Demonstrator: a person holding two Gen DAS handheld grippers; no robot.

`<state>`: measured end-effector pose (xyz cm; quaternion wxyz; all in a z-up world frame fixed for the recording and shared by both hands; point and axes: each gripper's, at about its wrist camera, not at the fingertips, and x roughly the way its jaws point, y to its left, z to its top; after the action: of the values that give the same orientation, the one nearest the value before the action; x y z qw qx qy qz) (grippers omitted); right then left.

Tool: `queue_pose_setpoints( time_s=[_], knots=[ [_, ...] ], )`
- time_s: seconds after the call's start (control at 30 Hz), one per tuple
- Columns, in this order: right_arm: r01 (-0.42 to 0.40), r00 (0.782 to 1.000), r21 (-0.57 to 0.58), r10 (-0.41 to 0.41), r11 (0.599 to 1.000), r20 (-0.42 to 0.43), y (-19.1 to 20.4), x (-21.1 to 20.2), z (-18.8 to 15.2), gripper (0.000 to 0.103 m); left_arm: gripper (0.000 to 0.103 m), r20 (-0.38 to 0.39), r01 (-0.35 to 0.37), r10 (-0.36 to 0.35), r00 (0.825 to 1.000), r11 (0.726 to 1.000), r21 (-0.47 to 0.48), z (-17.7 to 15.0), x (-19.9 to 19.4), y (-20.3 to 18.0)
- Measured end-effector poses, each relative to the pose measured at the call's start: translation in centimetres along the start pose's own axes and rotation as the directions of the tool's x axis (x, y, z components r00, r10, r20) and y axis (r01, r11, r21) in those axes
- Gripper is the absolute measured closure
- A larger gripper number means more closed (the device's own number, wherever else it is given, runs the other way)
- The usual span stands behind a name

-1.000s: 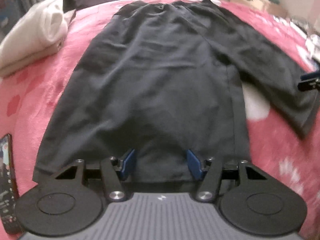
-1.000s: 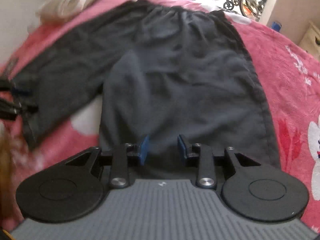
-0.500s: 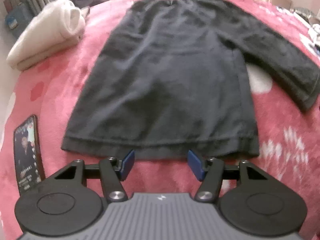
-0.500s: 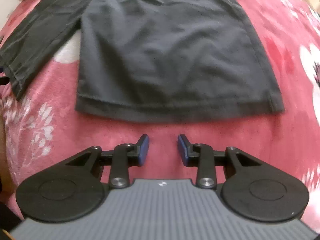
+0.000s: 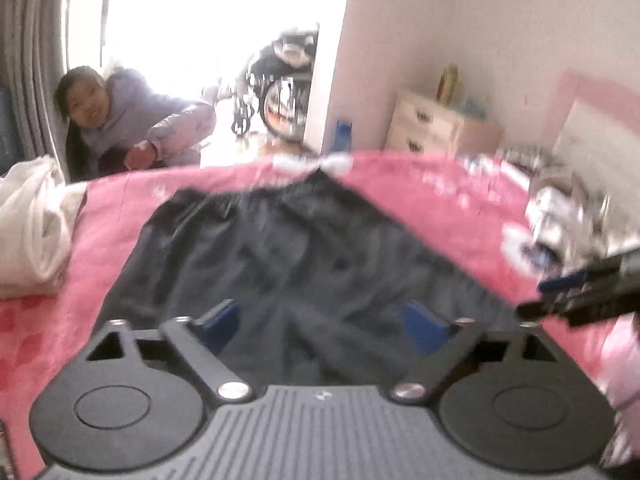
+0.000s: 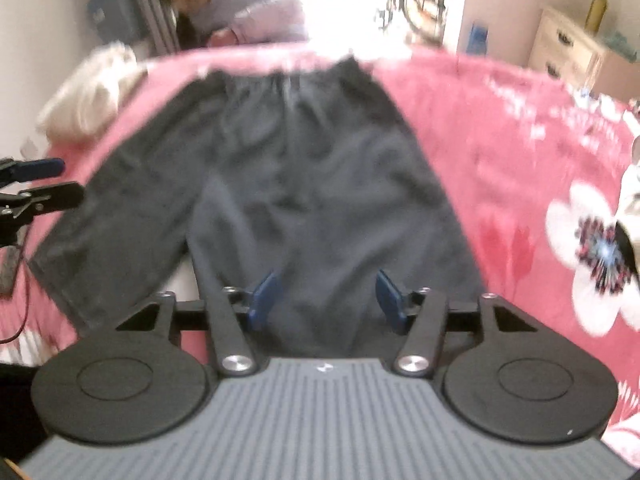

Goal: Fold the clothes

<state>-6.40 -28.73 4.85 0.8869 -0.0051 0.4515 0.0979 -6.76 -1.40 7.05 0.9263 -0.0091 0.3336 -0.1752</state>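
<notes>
1. On the pink floral blanket (image 6: 520, 128), your dark shorts (image 6: 312, 168) lie flat, waistband at the far end, two legs pointing toward you.
2. Left gripper (image 5: 326, 320): jaws wide apart, nothing btwn them, above the left leg's hem.
3. Right gripper (image 6: 326, 296): jaws also apart, empty, over the right leg's hem.
4. Cream folded cloth (image 5: 32, 228) sits left of the shorts; a person (image 5: 132, 120) crouches beyond the bed.

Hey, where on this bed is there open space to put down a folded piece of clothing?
Free: pink blanket right of the black garment, toward the dresser. Crowded: the left side, with a cream bundle and the left gripper over the garment's edge.
</notes>
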Motion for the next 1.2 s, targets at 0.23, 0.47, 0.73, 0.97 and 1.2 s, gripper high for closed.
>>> queue_pose_setpoints(
  time_s=[0.23,0.47,0.73,0.97,1.2],
  knots=[
    [-0.012,1.0,0.047,0.013,0.999,-0.022,-0.3,0.1,0.5,0.032,0.001,-0.013,-0.053,0.053,0.999,0.998,-0.027,1.1,1.0,-2.9],
    [0.015,0.998,0.056,-0.012,0.998,-0.067,1.1,0.0,-1.1,0.02,0.001,-0.103,-0.173,0.162,0.982,0.979,-0.112,-0.1,2.6,-2.5],
    [0.076,0.995,0.057,-0.072,0.995,-0.075,2.2,0.1,-3.2,0.017,0.001,-0.207,-0.247,0.22,0.953,0.962,-0.114,-1.8,3.5,-1.5],
    [0.127,0.986,0.077,-0.118,0.989,-0.115,2.5,0.1,-4.2,0.015,0.001,-0.231,-0.244,0.204,0.951,0.957,-0.157,-2.4,2.8,-0.7],
    [0.149,0.985,0.061,-0.143,0.987,-0.099,3.5,-0.5,-4.5,0.006,0.001,-0.252,-0.244,0.203,0.946,0.959,-0.143,-2.9,2.3,-1.2]
  ],
)
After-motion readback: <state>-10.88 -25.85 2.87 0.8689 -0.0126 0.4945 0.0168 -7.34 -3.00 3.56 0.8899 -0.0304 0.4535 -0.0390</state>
